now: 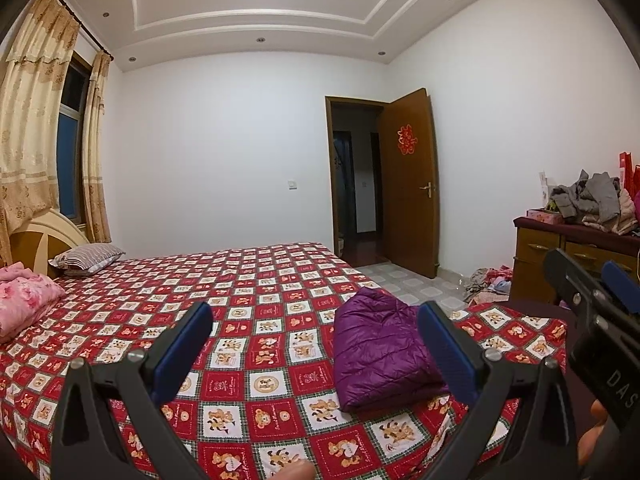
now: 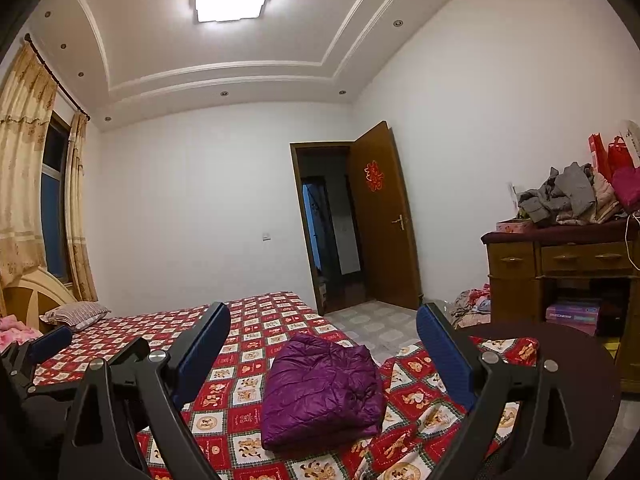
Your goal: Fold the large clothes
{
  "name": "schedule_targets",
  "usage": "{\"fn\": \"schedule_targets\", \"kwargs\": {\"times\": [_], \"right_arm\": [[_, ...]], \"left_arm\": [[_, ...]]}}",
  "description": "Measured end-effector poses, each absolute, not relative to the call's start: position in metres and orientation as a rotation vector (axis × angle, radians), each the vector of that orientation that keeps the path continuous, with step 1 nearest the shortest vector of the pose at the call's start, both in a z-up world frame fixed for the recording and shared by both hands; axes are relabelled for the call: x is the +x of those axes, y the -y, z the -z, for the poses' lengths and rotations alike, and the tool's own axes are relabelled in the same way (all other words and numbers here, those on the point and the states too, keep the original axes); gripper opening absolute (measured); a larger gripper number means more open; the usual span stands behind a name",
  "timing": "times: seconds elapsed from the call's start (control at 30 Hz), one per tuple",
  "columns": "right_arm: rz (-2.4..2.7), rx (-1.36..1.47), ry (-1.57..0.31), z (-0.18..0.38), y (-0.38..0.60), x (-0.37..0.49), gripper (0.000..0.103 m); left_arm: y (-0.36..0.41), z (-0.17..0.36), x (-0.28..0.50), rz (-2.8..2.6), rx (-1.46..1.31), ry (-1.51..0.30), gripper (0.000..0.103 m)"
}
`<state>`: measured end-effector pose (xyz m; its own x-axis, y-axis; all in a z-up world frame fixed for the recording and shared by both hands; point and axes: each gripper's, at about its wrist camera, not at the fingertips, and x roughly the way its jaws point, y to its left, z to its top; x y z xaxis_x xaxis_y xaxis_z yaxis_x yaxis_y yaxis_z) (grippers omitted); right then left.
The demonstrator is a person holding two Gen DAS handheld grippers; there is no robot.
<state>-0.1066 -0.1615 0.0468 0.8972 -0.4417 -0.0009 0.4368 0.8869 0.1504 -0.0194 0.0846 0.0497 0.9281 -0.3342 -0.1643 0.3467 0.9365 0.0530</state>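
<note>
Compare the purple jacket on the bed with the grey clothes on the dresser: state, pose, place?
The purple jacket is folded into a compact, flat-lying bundle; the grey clothes are a crumpled, unfolded heap.
The jacket lies alone on the checked bedspread; the grey clothes are mixed with other garments on the dresser.
The jacket is close to both open tools; the heap is across the room.
Neither is gripped.

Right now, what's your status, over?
Both tongs, left and right, open and empty. Quilted purple puffer jacket folded on checkered red bedspread. Nothing blocking.
</note>
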Motion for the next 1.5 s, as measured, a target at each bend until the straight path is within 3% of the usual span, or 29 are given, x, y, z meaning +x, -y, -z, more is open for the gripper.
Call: {"fn": "schedule_targets", "kwargs": {"times": [1.5], "right_arm": [[0.479, 0.168, 0.015, -0.042, 0.162, -0.103, 0.095]], "left_arm": [[-0.069, -0.050, -0.019, 0.286, 0.133, -0.157, 0.103]]}}
